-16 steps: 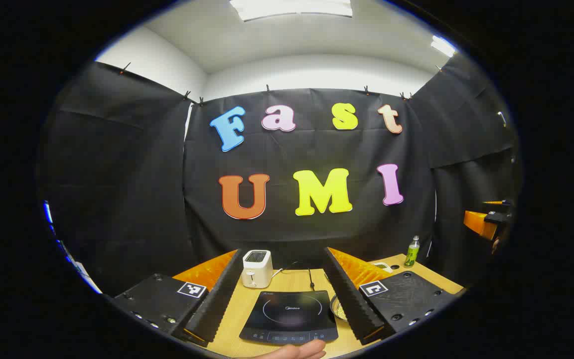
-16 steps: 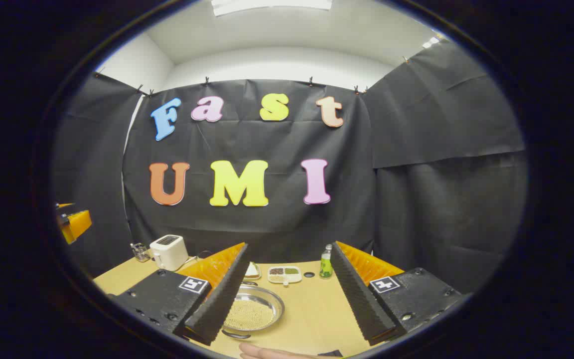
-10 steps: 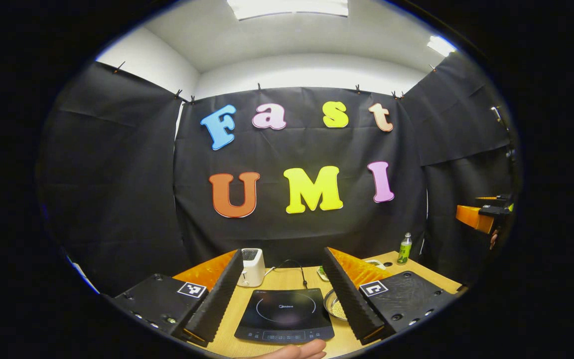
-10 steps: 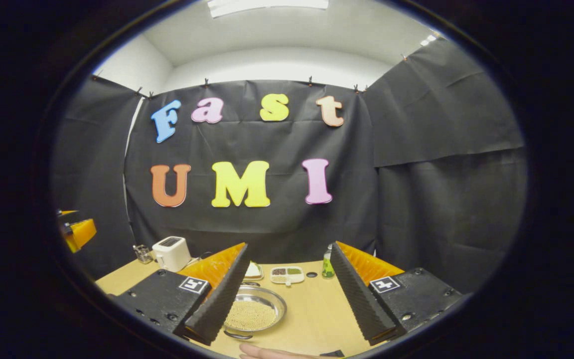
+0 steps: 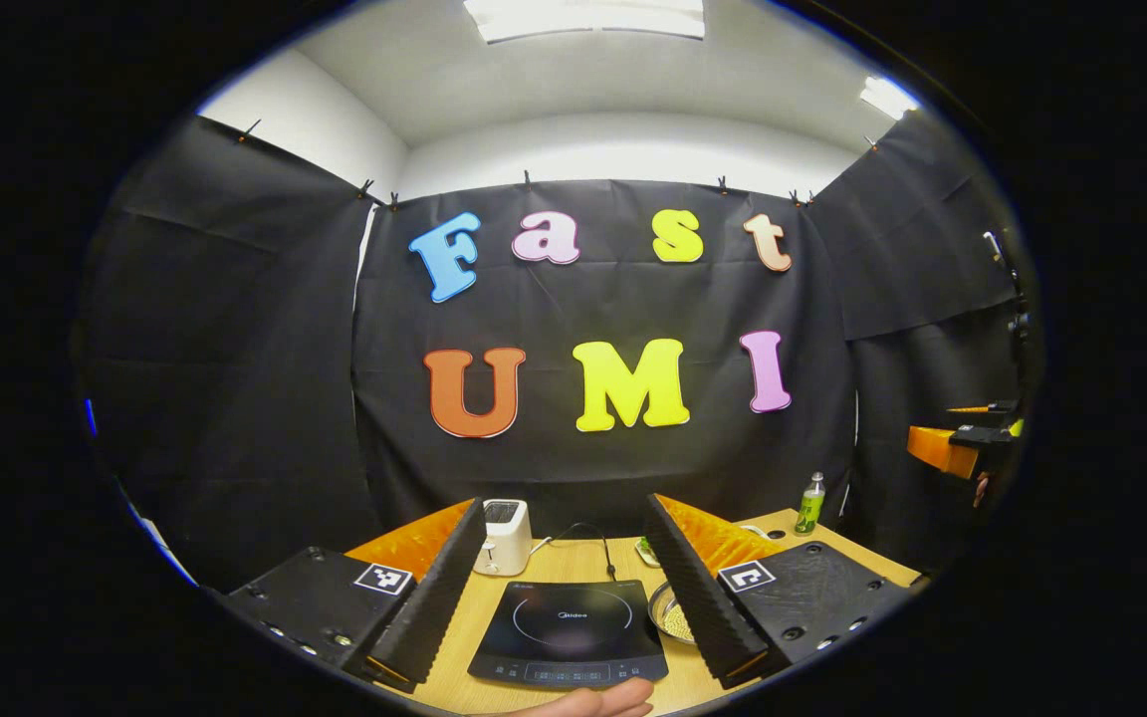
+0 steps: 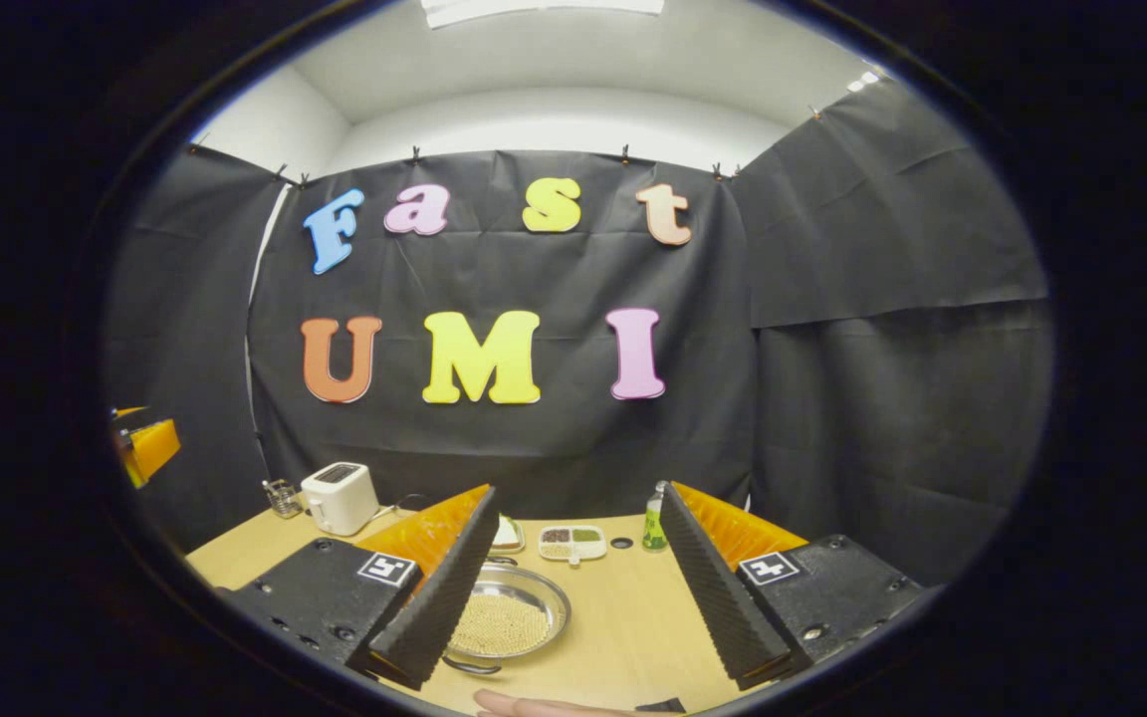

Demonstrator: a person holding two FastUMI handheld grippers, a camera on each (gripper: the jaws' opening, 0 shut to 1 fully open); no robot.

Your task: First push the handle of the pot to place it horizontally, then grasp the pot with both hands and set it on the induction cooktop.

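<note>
- the pot [image 6: 506,622] sits on the wooden table [image 6: 623,617], low and a bit left of centre in the right gripper view, with something pale and grainy inside. in the left gripper view a slice of the same pot [image 5: 671,617] peeks out just past that gripper's right finger.
- the induction cooktop [image 5: 570,629] lies dead ahead between the left gripper's fingers, and the pot is just beside its right edge.
- one loop handle [image 6: 470,667] shows on the near rim of the pot, pointing back toward the person. it's tucked against the finger, so hard to say how far off horizontal it is.
- the right gripper [image 6: 573,588] is spread wide and holding nothing, hovering above the table with the pot under its left finger. it looks like the closer tool for nudging that handle.
- the left gripper [image 5: 564,583] is also gaping and empty, lined up over the cooktop rather than the pot.
- so the move is probably a short drop forward and left for the right one.
</note>
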